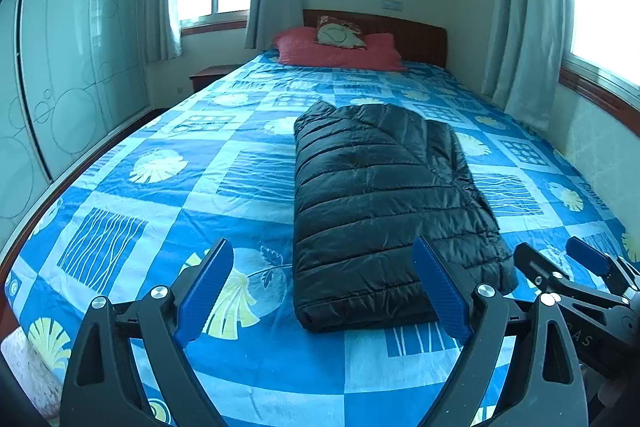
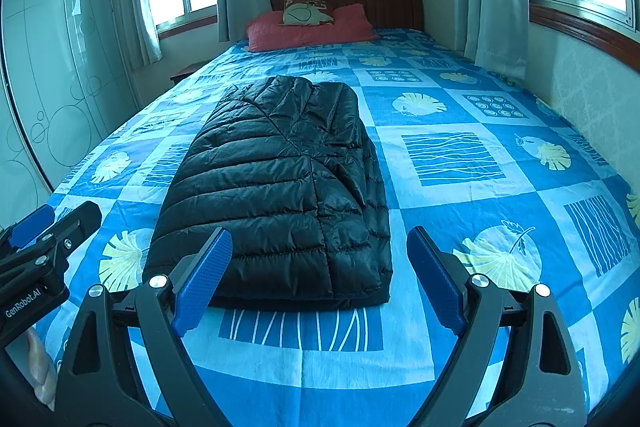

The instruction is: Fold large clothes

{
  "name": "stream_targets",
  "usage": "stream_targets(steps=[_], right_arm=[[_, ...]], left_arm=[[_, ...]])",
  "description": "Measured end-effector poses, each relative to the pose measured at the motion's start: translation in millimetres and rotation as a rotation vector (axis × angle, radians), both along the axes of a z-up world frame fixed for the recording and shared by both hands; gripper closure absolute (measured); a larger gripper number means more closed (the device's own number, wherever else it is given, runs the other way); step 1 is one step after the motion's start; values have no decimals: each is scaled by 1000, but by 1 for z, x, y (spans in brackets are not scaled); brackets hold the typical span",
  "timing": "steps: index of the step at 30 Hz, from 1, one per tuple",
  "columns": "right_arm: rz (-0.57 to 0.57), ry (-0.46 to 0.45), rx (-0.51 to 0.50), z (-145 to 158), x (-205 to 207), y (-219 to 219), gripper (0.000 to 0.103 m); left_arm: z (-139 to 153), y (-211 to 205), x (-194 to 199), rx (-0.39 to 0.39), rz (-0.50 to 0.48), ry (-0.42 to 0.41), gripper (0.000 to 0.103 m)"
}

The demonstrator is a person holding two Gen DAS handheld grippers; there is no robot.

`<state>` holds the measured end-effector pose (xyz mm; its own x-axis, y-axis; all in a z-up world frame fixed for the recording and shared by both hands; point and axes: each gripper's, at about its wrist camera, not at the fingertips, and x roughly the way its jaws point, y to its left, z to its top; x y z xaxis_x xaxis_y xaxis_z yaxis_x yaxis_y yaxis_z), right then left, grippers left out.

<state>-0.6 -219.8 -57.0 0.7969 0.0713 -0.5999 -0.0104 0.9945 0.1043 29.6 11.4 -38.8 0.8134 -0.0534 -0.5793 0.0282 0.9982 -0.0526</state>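
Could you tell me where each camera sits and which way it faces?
Left wrist: on the left gripper, jaws open, facing down the bed toward the headboard; the right gripper shows at right.
Right wrist: on the right gripper, open, same heading; a fingertip shows lower left.
Shared: the folded black jacket, red pillow.

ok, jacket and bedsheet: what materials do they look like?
Black jacket: likely glossy nylon or polyester shell over puffy fill; sheen and stitched horizontal ribs. Bedsheet: matte woven fabric, probably cotton, printed blue squares with leaves; no shine, soft creases.
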Motion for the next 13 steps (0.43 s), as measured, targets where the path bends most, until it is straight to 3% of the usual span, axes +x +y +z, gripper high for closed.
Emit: stream_targets(steps=[8,13], right_arm=[[1,5,-2,-3,3,-3,14],[-29,12,-9,-9,7,-19,14]], left_arm=[[-9,2,6,22,16,9,13],[-28,17,25,18,25,90,13]])
